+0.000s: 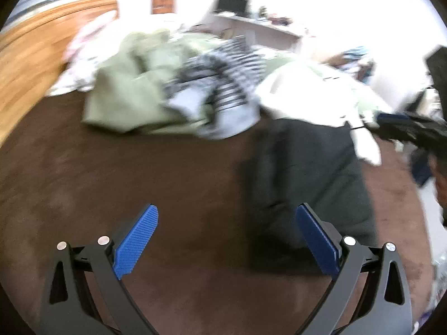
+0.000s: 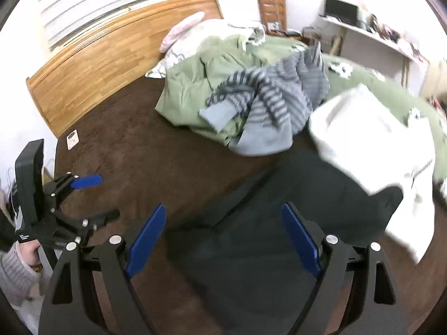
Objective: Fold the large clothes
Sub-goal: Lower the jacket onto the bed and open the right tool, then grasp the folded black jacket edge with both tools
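Observation:
A dark, flat-lying garment [image 2: 279, 184] is spread on the brown bed cover [image 2: 125, 150], folded over itself with a straight edge along its left side. My right gripper [image 2: 223, 208] hangs above its near part, open, with nothing between the blue pads [image 2: 145, 237]. In the left wrist view the same dark garment [image 1: 307, 178] lies ahead and to the right. My left gripper [image 1: 227, 209] is open and empty over the bare brown cover [image 1: 125, 173]. The right wrist view also shows the left gripper [image 2: 109, 196] at the far left, held in a hand with a knitted sleeve [image 2: 16, 276].
A white garment [image 2: 371, 142] overlaps the dark one's far right corner. Behind it lies a heap with a green garment [image 2: 190, 92] and a grey striped one [image 2: 268, 103]. A wooden headboard [image 2: 111, 55] runs along the left. A desk [image 2: 371, 36] stands far right.

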